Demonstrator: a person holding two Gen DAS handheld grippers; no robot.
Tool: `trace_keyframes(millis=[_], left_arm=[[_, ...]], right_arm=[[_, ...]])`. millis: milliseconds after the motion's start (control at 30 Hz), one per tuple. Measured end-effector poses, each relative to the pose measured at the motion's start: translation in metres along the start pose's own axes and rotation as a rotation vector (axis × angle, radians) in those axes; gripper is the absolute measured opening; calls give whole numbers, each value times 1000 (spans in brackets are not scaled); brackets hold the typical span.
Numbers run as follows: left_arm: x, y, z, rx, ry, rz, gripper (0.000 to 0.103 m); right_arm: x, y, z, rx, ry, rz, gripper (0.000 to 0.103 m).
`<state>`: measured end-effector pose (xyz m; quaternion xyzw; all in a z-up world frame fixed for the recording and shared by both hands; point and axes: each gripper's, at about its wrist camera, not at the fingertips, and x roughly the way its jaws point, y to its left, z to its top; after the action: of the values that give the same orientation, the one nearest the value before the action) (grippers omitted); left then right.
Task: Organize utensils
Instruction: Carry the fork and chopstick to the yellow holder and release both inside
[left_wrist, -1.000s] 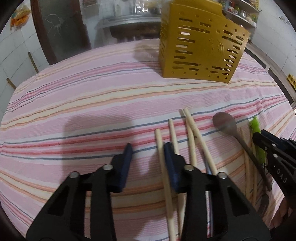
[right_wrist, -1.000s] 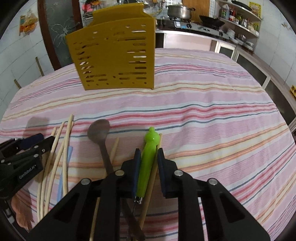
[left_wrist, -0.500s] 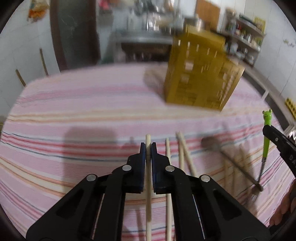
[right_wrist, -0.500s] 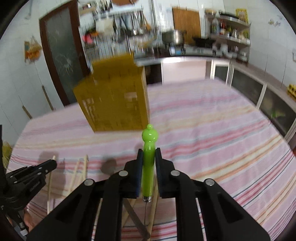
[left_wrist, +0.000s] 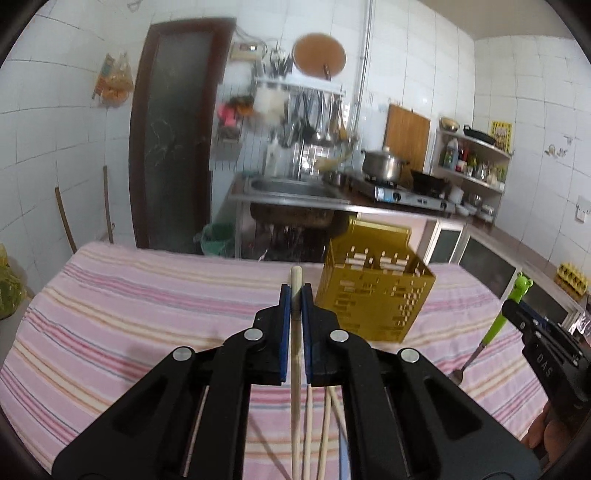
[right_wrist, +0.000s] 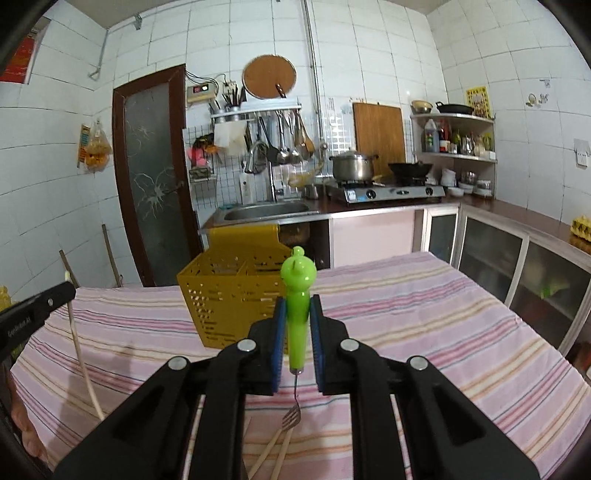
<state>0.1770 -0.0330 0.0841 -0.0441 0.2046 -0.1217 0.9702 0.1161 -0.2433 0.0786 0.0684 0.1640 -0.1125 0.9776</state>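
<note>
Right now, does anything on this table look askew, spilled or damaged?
Nothing is spilled or broken. The yellow caddy stands upright on the striped cloth. A few chopsticks lie loosely crossed below the left tool, not yet sorted.

This is a home kitchen. The walls (right_wrist: 369, 55) have white tiles. A steel sink (right_wrist: 266, 210) sits beside a gas stove (right_wrist: 388, 192) with a pot (right_wrist: 352, 166) on it. Ladles (right_wrist: 288, 140) hang on a rack, and a corner shelf (right_wrist: 454, 155) holds bottles. A table with a striped cloth (right_wrist: 424, 325) stands in front.
</note>
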Motion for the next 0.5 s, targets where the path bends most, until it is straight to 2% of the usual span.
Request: trace_keyframes(millis=[167, 367, 500], left_arm=[[-2, -17, 32, 29, -74, -22, 5], [1, -50, 101, 63, -205, -90, 5], [16, -70, 143, 78, -287, -130, 5]], right_arm=[[-1, 1, 21, -25, -35, 13, 13], [5, 2, 77, -26, -85, 19, 13], [18, 11, 116, -42, -116, 20, 13]])
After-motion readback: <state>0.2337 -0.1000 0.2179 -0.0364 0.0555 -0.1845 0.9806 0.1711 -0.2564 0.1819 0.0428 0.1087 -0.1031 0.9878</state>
